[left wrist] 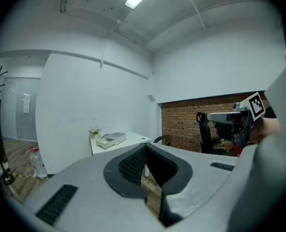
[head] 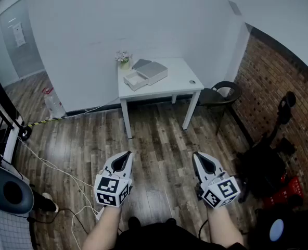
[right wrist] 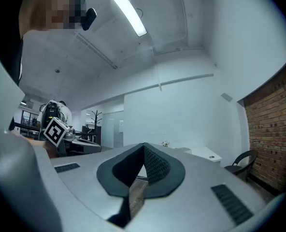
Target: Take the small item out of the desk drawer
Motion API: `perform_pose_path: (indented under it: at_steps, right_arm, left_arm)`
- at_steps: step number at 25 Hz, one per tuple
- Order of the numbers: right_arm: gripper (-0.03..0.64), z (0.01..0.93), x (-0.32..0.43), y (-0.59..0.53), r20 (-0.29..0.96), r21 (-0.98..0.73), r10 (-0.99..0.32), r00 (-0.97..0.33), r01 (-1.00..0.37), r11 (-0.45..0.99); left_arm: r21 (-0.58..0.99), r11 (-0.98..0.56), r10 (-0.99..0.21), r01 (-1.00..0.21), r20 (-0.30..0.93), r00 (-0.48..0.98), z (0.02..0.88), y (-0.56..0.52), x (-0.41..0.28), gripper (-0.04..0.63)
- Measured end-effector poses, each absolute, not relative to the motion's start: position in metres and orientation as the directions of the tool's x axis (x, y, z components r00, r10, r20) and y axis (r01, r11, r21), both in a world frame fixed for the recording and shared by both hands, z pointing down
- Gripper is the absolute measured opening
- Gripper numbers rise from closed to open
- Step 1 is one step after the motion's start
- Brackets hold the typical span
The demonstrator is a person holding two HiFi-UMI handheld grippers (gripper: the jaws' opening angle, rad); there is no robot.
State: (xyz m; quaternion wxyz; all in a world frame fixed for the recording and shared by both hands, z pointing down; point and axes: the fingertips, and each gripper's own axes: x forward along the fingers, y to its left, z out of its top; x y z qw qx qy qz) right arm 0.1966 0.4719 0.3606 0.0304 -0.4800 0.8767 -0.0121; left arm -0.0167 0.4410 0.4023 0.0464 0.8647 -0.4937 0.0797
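Note:
A small white table [head: 181, 88] stands against the far wall. On it sits a grey-white desk drawer unit [head: 153, 72] with its drawer [head: 135, 80] pulled open toward the left; what lies inside is too small to tell. In the left gripper view the unit [left wrist: 112, 138] shows far off. My left gripper [head: 127, 153] [left wrist: 145, 149] and right gripper [head: 197, 154] [right wrist: 143, 146] hang low over the wooden floor, well short of the table. Both are shut, jaws meeting at the tips, with nothing between them.
A small flower pot [head: 124, 59] and a tiny round object [head: 192, 82] also sit on the table. A black chair [head: 224, 92] stands to its right by the brick wall [head: 273, 77]. A water bottle [head: 54, 104] and cables [head: 55, 168] lie at the left, dark equipment [head: 263, 163] at the right.

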Motion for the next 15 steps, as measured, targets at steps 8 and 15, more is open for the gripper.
perform_pose_path:
  at_steps: [8, 15]
  right_arm:
    - [0.003, 0.362, 0.198, 0.481, -0.034, -0.058, -0.83, -0.557, -0.828, 0.558]
    - [0.003, 0.374, 0.2, 0.493, -0.02, -0.092, -0.806, -0.591, -0.802, 0.59]
  left_arm:
    - [0.014, -0.514, -0.836, -0.857, 0.215, 0.505, 0.412, 0.456, -0.01, 0.009]
    - [0.024, -0.512, -0.834, -0.858, 0.224, 0.504, 0.417, 0.471, 0.002, 0.009]
